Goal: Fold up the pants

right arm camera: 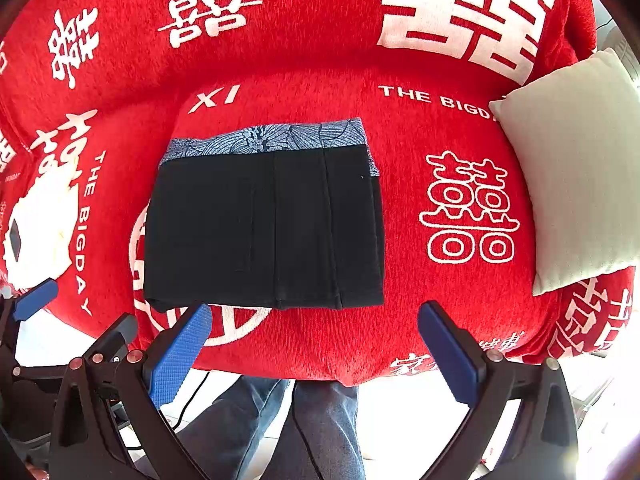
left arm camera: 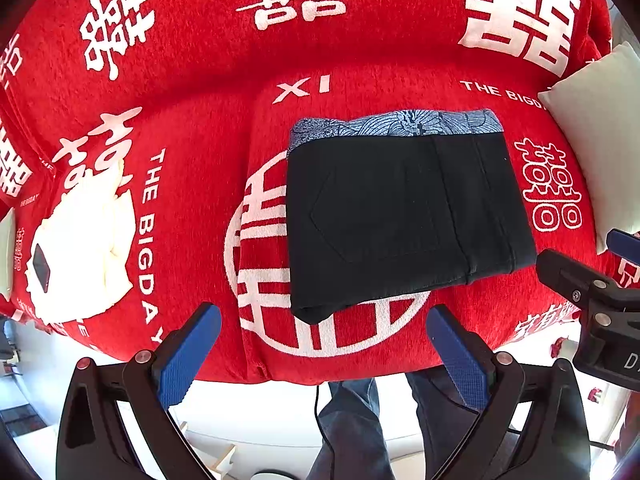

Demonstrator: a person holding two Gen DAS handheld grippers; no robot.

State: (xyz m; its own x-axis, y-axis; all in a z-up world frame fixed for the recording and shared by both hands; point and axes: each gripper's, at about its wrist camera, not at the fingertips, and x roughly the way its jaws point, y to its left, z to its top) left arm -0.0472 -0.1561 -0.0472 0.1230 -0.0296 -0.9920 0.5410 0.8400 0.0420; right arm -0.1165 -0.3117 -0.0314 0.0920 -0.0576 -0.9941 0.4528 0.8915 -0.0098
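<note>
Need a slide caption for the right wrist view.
Folded black pants lie on the red sofa cover; open right tongs hover near.

A red sofa printed with white characters holds a pale cushion above a bright white floor.

Home living room: red-covered sofa with white cushion.

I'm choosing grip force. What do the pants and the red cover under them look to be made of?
Pants: matte black woven cloth, probably cotton twill or denim, with stitched seams and a blue patterned inner waistband. Red cover: soft, fuzzy ribbed knit, perhaps chenille; fine ridges show, white print.
</note>
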